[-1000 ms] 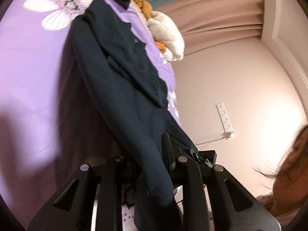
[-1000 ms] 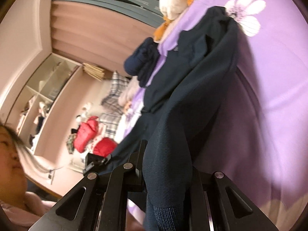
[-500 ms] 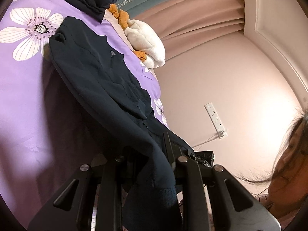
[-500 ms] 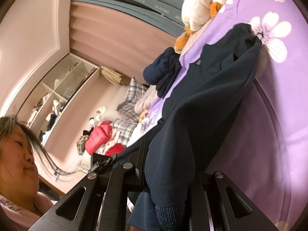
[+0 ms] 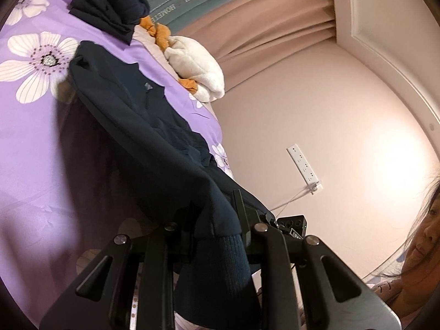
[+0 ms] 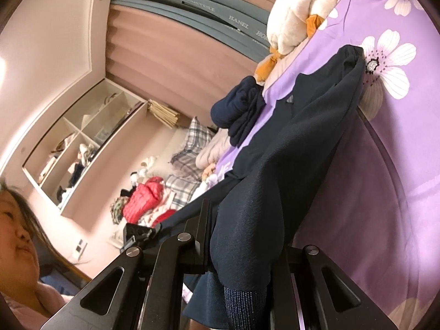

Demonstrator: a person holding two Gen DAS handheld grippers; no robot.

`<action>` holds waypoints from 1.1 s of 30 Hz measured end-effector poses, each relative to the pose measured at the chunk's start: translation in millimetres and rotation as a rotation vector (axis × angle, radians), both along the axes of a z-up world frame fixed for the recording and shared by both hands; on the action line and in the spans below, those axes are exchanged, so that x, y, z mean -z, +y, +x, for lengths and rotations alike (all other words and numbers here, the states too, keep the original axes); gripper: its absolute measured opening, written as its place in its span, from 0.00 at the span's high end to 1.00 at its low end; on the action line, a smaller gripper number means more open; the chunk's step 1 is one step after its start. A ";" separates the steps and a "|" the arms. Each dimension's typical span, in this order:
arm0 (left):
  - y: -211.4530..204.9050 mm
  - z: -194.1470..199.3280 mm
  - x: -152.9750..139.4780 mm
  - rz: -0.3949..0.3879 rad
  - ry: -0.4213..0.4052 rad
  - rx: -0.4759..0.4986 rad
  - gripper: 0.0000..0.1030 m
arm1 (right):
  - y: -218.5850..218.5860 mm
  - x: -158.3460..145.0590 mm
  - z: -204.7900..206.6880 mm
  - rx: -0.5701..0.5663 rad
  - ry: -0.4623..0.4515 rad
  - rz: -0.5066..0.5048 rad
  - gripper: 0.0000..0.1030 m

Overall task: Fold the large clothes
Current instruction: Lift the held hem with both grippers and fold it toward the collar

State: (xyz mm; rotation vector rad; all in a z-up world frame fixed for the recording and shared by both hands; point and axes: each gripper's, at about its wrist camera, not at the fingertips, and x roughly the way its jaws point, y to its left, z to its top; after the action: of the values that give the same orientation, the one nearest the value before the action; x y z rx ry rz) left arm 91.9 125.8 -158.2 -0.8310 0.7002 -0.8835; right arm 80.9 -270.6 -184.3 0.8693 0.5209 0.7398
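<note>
Here we see dark navy garment [image 5: 154, 137] stretching from frame bottom to upper left over purple floral bedsheet [image 5: 33, 143]; ribbed cuffs hang down; left gripper [image 5: 214, 236] and right gripper [image 6: 242, 236] each clamp it.

On the purple bedspread [image 5: 24, 148] lie one dark navy garment [image 5: 143, 126] stretched out, one folded navy bundle [image 5: 110, 2] beyond it, and one white plush duck [image 5: 195, 68] beside that bundle, with perhaps four printed white flowers [image 5: 38, 63] showing around them.
</note>
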 end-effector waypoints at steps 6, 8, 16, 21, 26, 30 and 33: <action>-6.6 -14.2 -24.8 0.009 -0.061 0.026 0.83 | 2.2 -12.9 -10.4 -0.008 -0.042 -0.008 0.84; -6.3 -20.9 -30.6 0.009 -0.070 0.029 0.83 | 0.1 -17.9 -15.6 -0.004 -0.053 -0.003 0.84; 0.2 -55.7 -50.5 0.018 -0.109 0.031 0.83 | -2.6 -34.3 -40.3 0.000 -0.103 -0.020 0.84; 6.2 -79.4 -65.5 0.003 -0.151 0.027 0.83 | 0.0 -46.9 -53.0 -0.002 -0.148 -0.040 0.84; 13.6 -99.0 -80.5 -0.040 -0.191 0.024 0.83 | 1.3 -60.7 -67.7 -0.013 -0.214 -0.058 0.84; 17.4 -114.4 -92.7 -0.064 -0.230 0.028 0.83 | 4.5 -74.2 -79.4 -0.023 -0.277 -0.066 0.84; 17.7 -124.1 -101.2 -0.072 -0.248 0.045 0.83 | 4.3 -78.3 -85.6 -0.029 -0.309 -0.068 0.84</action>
State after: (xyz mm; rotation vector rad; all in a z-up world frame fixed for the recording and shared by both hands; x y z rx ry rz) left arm -32.2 143.5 -57.0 -0.7559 0.4735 -1.0373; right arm -4.8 -266.3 -105.9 0.6699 0.2822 0.8602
